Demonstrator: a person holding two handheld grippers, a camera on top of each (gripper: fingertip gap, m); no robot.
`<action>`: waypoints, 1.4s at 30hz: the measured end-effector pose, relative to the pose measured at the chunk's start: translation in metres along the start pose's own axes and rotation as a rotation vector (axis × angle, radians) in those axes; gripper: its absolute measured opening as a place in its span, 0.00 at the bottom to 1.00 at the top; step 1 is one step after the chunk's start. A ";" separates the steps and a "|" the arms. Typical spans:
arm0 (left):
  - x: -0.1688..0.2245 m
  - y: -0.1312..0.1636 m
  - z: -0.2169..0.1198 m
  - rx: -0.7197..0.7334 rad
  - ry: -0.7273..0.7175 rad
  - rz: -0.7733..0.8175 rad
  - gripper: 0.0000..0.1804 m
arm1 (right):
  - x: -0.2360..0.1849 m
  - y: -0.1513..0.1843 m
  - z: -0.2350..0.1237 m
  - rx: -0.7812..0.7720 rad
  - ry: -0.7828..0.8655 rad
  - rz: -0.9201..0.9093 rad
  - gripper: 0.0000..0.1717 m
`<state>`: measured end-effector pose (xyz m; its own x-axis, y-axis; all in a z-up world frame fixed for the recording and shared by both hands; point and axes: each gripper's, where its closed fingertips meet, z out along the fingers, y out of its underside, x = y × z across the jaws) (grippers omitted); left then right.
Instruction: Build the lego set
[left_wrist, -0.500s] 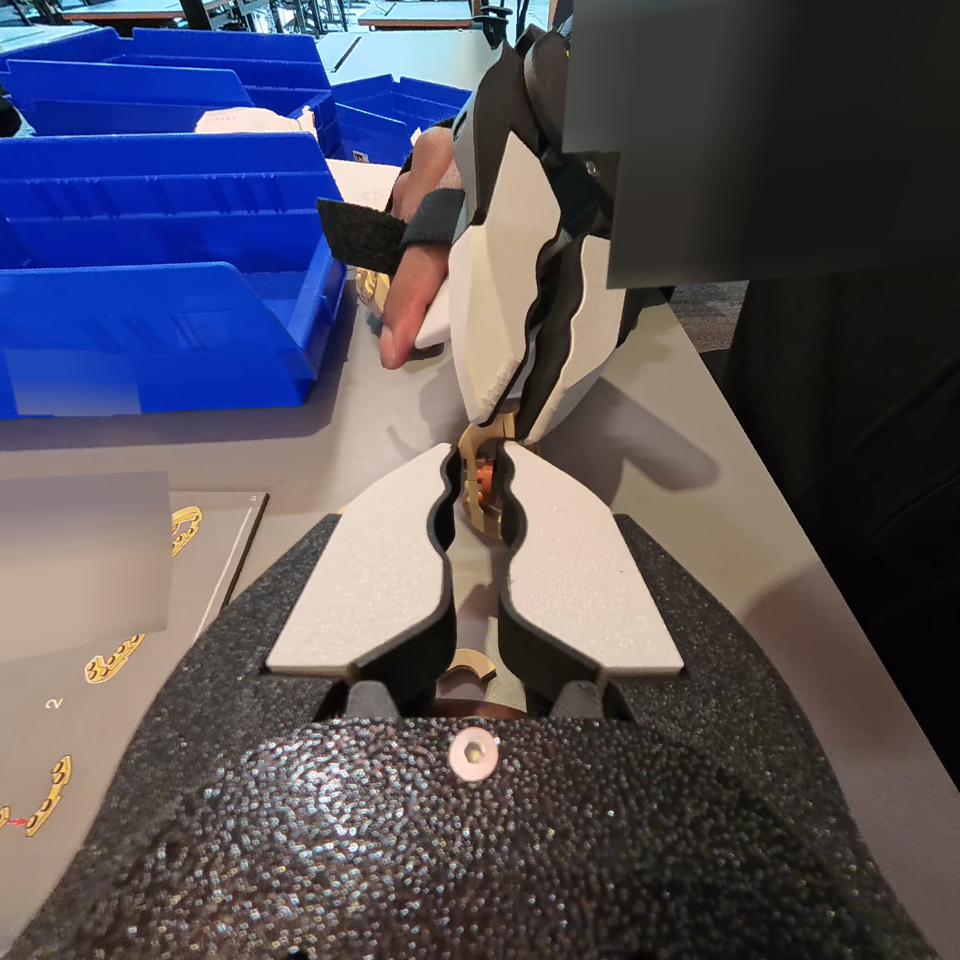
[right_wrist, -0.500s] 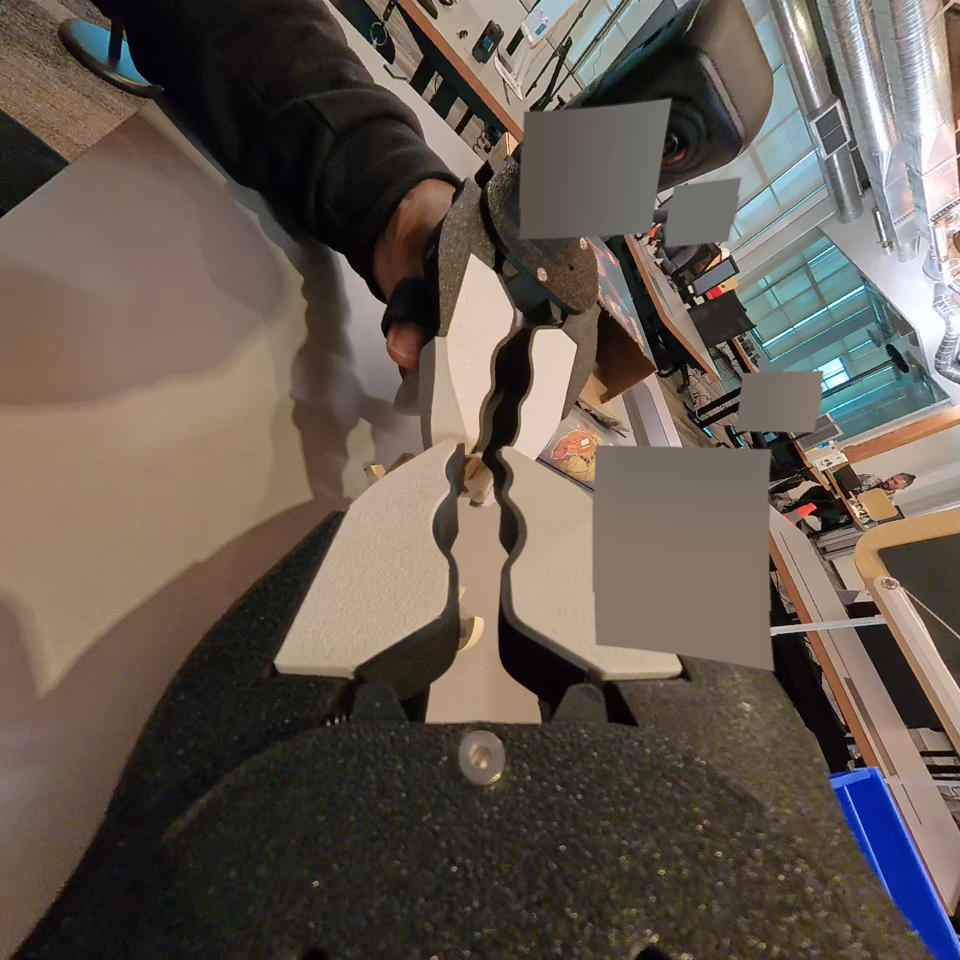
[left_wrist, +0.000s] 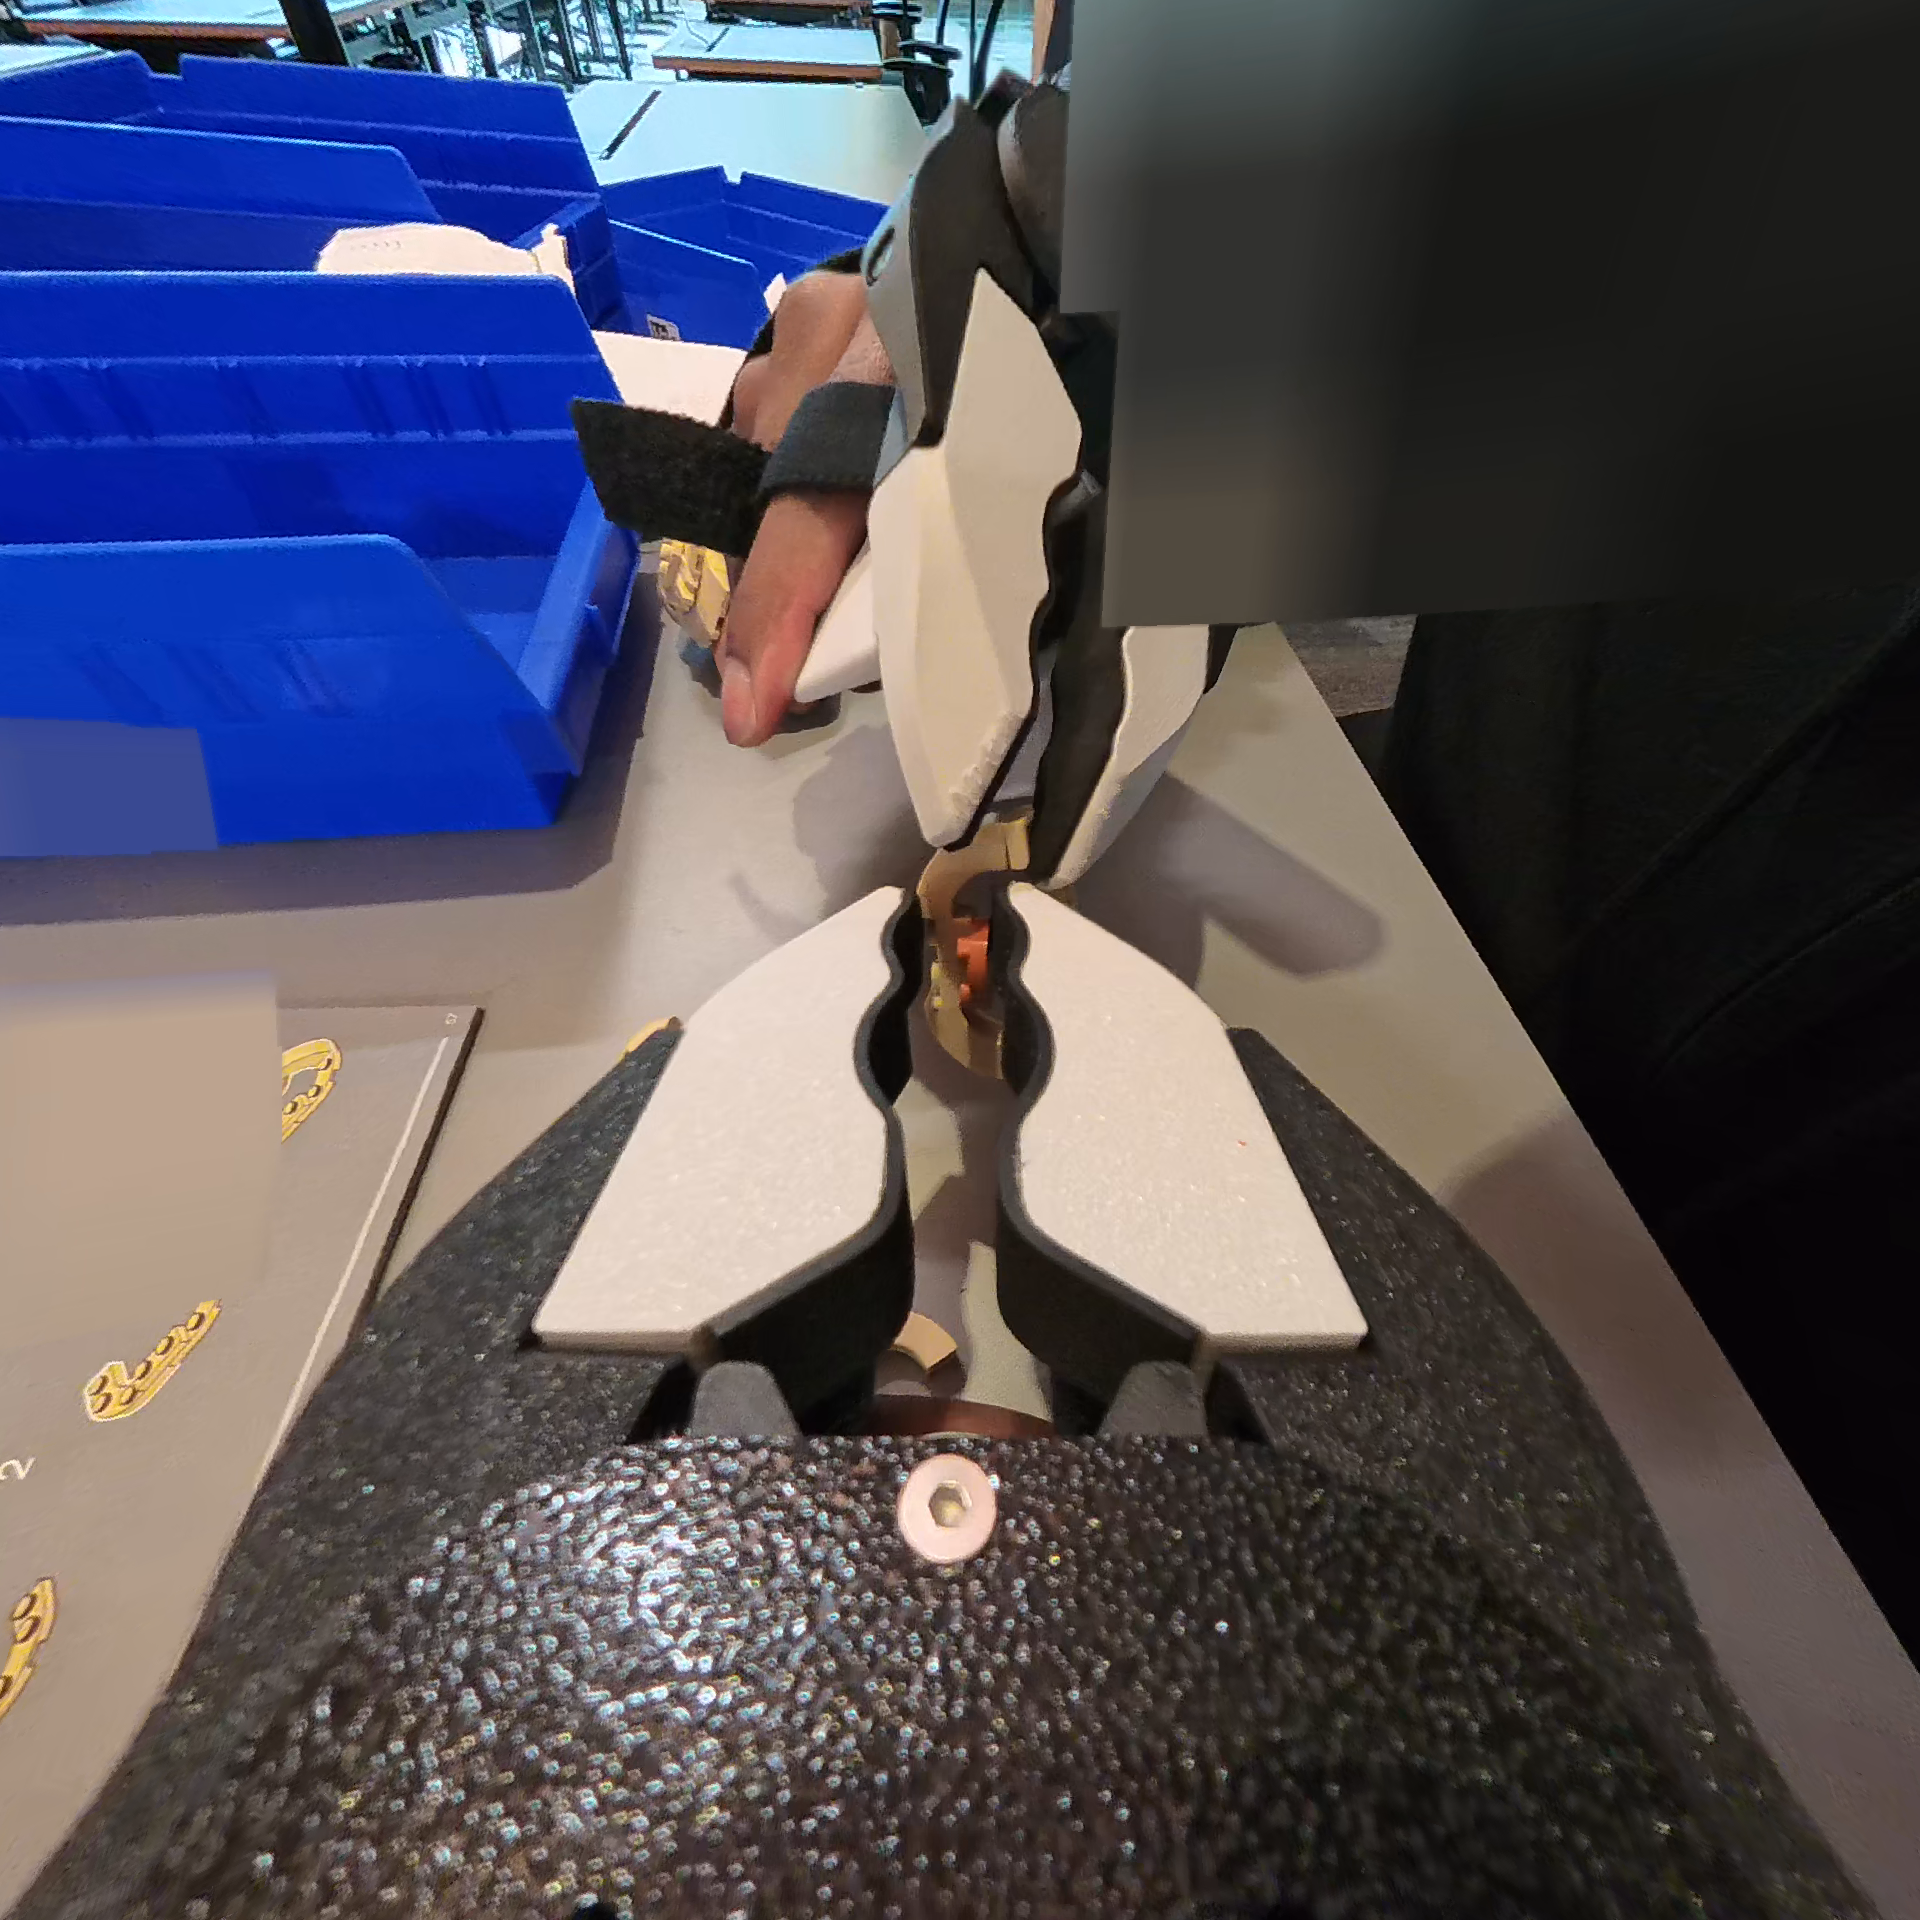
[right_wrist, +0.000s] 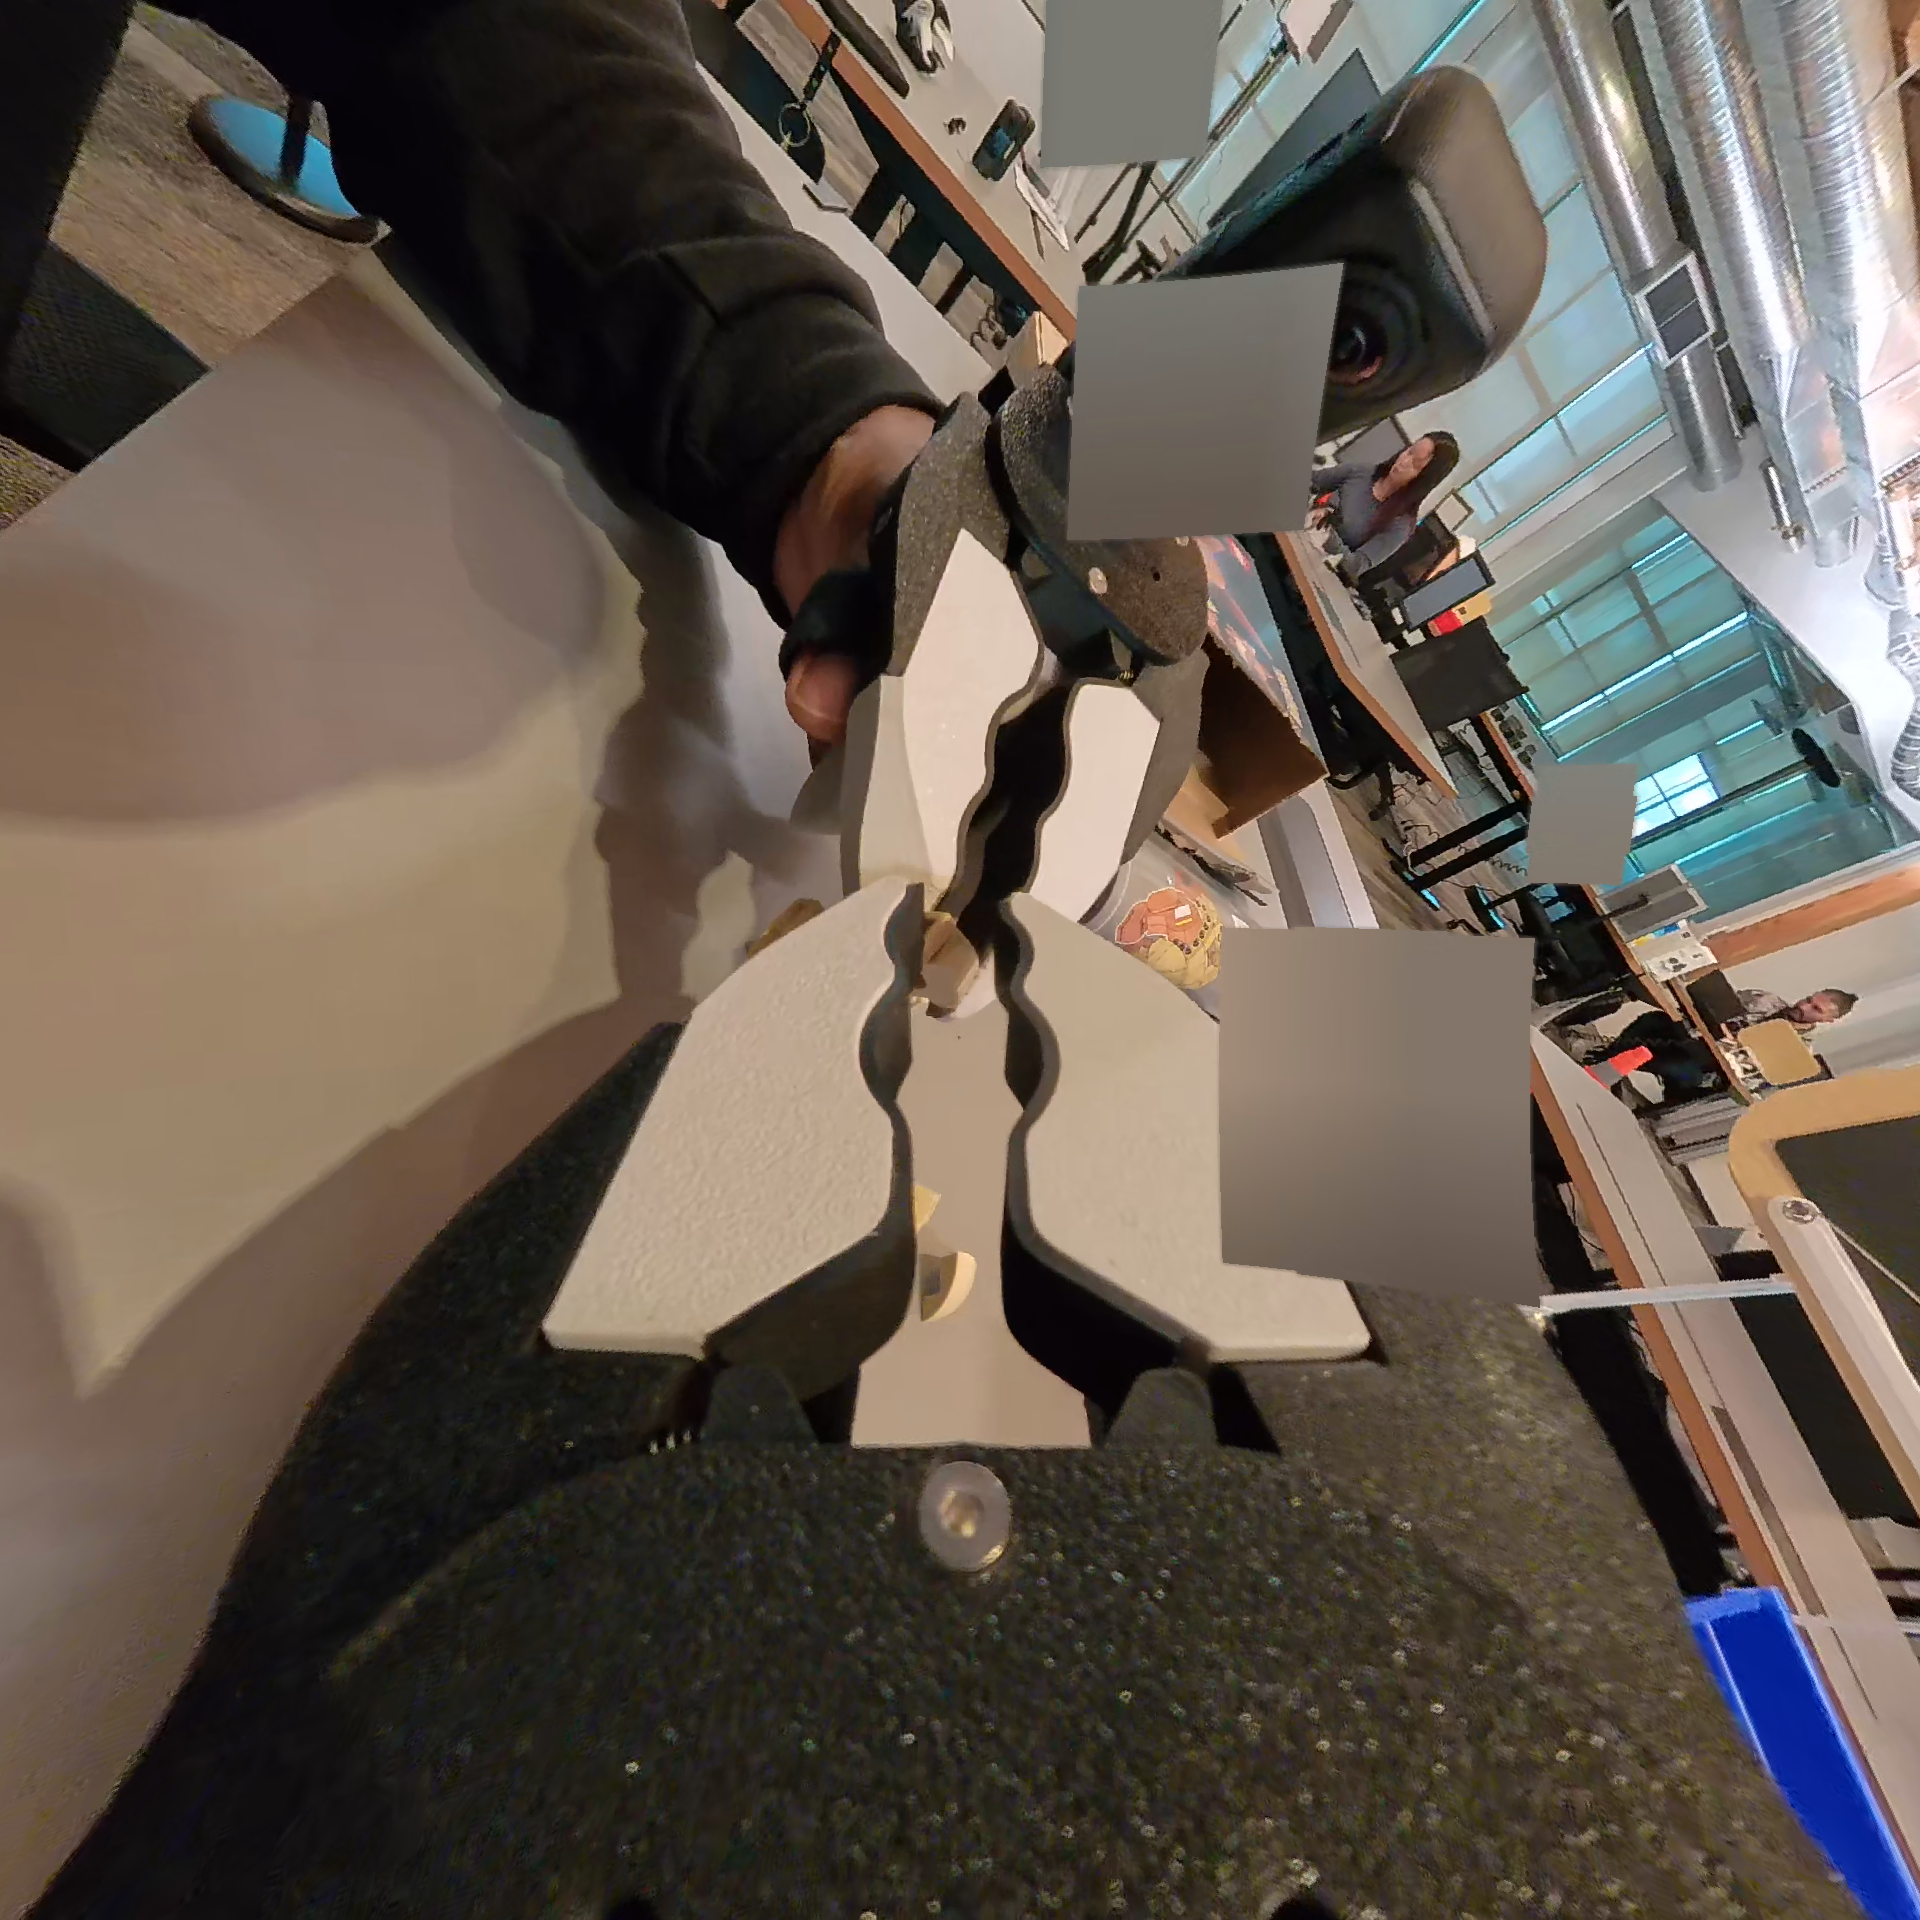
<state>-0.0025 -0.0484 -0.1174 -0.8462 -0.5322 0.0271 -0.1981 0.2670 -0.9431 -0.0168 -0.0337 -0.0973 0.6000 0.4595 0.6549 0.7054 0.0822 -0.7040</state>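
Note:
My two grippers meet tip to tip over the grey table (left_wrist: 1299, 831). In the left wrist view, my left gripper (left_wrist: 958, 914) is shut on a tan curved piece (left_wrist: 951, 997) with an orange part (left_wrist: 975, 951) set in it. The right gripper (left_wrist: 1003, 831) comes down from above and pinches the upper end of the same tan piece. In the right wrist view, my right gripper (right_wrist: 951, 930) has the tan piece's end (right_wrist: 948, 971) between its pads. The left gripper (right_wrist: 961, 883) reaches in from above, held by a hand in a dark sleeve (right_wrist: 582, 260).
Blue bins (left_wrist: 291, 623) stand at the left, with loose tan pieces (left_wrist: 691, 592) beside them. A grey sheet (left_wrist: 343, 1195) with gold curved pictures lies at the front left. The table edge (left_wrist: 1475, 987) runs close on the right. Small tan bits (right_wrist: 940, 1278) lie under the right gripper.
Both grippers stay tip to tip on the tan piece. The views have shifted only slightly.

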 end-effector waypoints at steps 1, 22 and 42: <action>0.001 0.000 0.000 0.002 0.005 -0.005 0.06 | 0.000 0.000 0.000 0.002 0.000 0.001 0.08; 0.005 -0.001 0.000 0.015 0.058 -0.071 0.06 | 0.000 -0.004 0.000 0.004 0.023 -0.053 0.08; -0.009 -0.011 0.000 0.193 -0.041 0.020 0.07 | 0.017 -0.005 -0.003 0.014 0.168 -0.053 0.13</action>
<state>0.0070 -0.0463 -0.1074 -0.8276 -0.5613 -0.0019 -0.0795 0.1207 -0.9895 -0.0092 -0.0290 -0.0822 0.6173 0.2999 0.7273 0.7332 0.1157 -0.6701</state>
